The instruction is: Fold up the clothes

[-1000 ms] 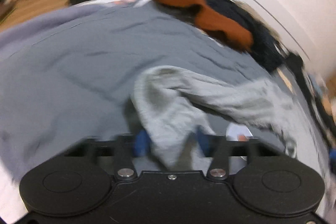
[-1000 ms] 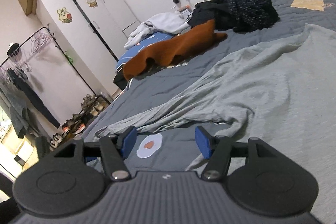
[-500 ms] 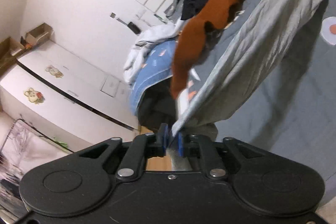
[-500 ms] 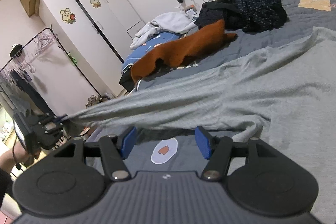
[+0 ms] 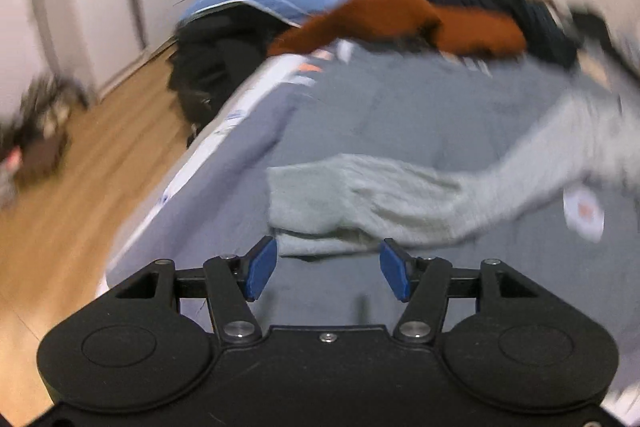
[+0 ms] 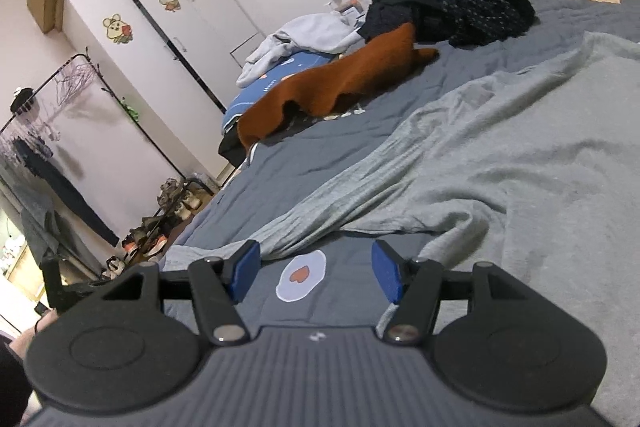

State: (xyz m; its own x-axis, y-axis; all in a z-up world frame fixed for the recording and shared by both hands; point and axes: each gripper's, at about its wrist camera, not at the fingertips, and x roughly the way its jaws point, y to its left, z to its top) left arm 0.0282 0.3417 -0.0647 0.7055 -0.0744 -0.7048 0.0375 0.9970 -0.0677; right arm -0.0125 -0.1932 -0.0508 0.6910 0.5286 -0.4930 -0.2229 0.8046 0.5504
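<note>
Grey cotton long-sleeved garment [image 6: 500, 163] lies sleeve-out on the bed [image 6: 400, 99]; left tongs [image 5: 326, 269] opening empty, right tongs [image 6: 316, 277] open: smooth wrinkles before folding.

Both wrist cameras low over bed [image 6: 400, 115], facing wardrobe; share rust garment [image 5: 400, 23], grey sleeve [image 6: 360, 203].

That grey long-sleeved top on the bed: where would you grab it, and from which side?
Probably at the cuff end of the grey top's sleeve, which lies flat and free on the bedspread just ahead of the left gripper. Its jaws are opening with nothing between them. Come down from above the bed's edge, pinching the thin end, since the body spreads wide.
</note>
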